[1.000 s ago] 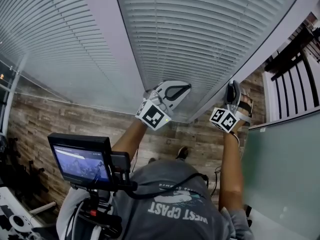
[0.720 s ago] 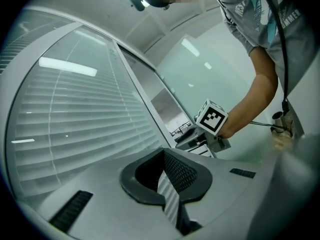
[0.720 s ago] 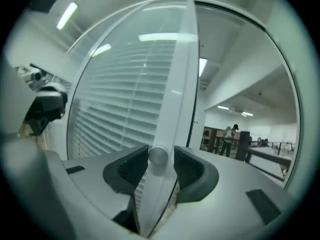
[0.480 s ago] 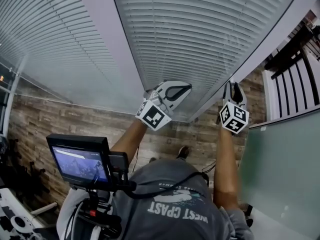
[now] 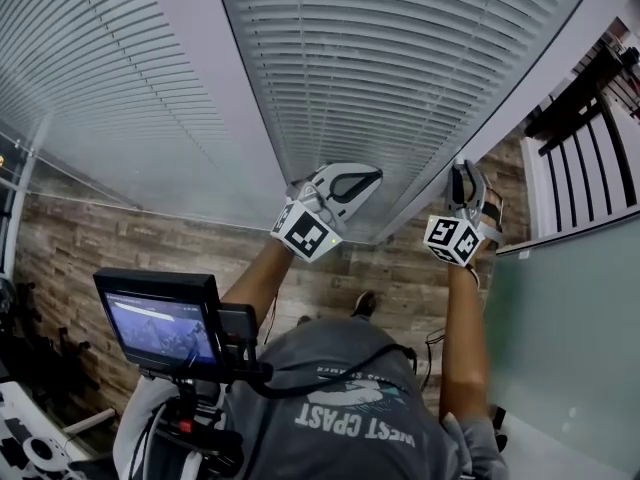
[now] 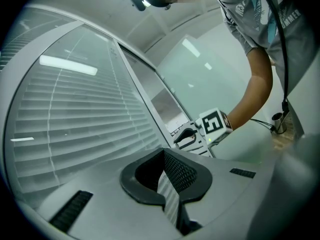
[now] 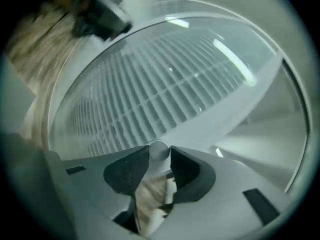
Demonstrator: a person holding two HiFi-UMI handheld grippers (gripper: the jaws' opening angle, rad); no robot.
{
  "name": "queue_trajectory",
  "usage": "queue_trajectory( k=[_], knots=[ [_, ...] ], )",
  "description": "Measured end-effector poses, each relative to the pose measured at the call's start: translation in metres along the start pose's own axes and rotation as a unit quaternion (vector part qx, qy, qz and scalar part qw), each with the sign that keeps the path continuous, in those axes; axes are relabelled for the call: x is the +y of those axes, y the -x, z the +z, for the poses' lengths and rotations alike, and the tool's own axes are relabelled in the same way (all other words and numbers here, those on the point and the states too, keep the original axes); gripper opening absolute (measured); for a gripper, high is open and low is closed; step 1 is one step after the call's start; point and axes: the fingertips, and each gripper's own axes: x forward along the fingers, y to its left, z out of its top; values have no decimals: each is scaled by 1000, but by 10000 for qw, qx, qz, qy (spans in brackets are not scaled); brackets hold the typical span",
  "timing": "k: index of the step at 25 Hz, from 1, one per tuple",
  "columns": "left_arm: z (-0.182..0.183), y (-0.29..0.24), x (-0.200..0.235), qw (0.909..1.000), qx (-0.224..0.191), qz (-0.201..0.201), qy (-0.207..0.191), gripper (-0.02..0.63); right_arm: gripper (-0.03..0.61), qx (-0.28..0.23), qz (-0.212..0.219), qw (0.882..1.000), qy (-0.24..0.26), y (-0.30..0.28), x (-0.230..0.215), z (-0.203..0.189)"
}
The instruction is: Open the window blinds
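Note:
White slatted blinds point(image 5: 400, 68) hang behind glass in front of me and show in the left gripper view point(image 6: 75, 114) and the right gripper view point(image 7: 165, 94). My right gripper point(image 5: 465, 173) is at the frame's lower right edge. Its jaws point(image 7: 160, 155) are shut on a small round white knob point(image 7: 160, 150), whose end face shows between the pads. My left gripper point(image 5: 372, 176) is held level against the lower part of the blinds. Its jaws point(image 6: 164, 156) are together with nothing in them. The right gripper point(image 6: 192, 134) also appears in the left gripper view.
A second blind panel point(image 5: 90, 78) lies to the left, past a white frame post point(image 5: 215, 98). A frosted glass panel point(image 5: 570, 348) stands close on the right, with dark railing point(image 5: 590, 138) behind it. A small monitor point(image 5: 160, 323) rides on my chest rig above the wood-look floor point(image 5: 120, 238).
The right gripper rolled on the knob, its marker cube twisting one way and then back. The left gripper kept still. The slats look the same.

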Motion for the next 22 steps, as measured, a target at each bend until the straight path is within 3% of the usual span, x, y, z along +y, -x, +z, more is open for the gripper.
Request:
queue_trajectory(
  k=[1, 3, 4, 6, 11, 12, 13, 14, 16, 17, 18, 19, 20, 21, 22],
  knots=[
    [0, 0, -1, 10000, -4, -10, -4, 3, 120, -88, 148, 9944, -1040, 2, -2, -2],
    [1, -1, -1, 10000, -17, -18, -23, 3, 133, -247, 298, 9521, -3033, 7, -7, -8],
    [1, 0, -1, 10000, -18, -10, -30, 3, 133, -303, 311, 9301, -3647, 7, -7, -11],
    [0, 1, 2, 10000, -2, 31, -23, 3, 133, -396, 324, 9054, -4215, 6, -6, -11],
    [-5, 4, 4, 10000, 53, 72, -4, 3, 126, -394, 271, 8724, -4864, -3, -7, -16],
    [-5, 4, 3, 10000, 56, 73, -8, 3, 123, -353, 217, 8762, -4801, -3, -7, -16],
    [-5, 4, 3, 10000, 59, 76, -8, 3, 121, -274, 141, 8923, -4504, -3, -7, -16],
    [-5, 4, 3, 10000, 61, 79, -5, 3, 120, -147, 48, 9212, -3888, -3, -7, -16],
    [-6, 4, 4, 9999, 59, 82, 6, 3, 118, 199, -185, 9848, -1718, -2, -6, -15],
    [-6, 5, 4, 9999, 58, 84, 16, 3, 118, 362, -308, 9978, -467, -2, -4, -15],
    [-6, 5, 4, 9999, 54, 85, 27, 3, 118, 474, -400, 9966, 544, -3, -2, -15],
    [-6, 5, 4, 9999, 47, 82, 32, 3, 118, 519, -431, 9912, 1135, -3, 0, -15],
    [-5, 4, 3, 10000, 39, 73, 26, 4, 118, 501, -393, 9894, 1302, -4, 1, -15],
    [-3, 3, 2, 10000, 31, 58, 18, 3, 118, 430, -288, 9925, 1106, -2, 1, -13],
    [-2, 2, 1, 10000, 21, 39, 15, 3, 120, 307, -137, 9978, 570, 0, -1, -10]
  ],
)
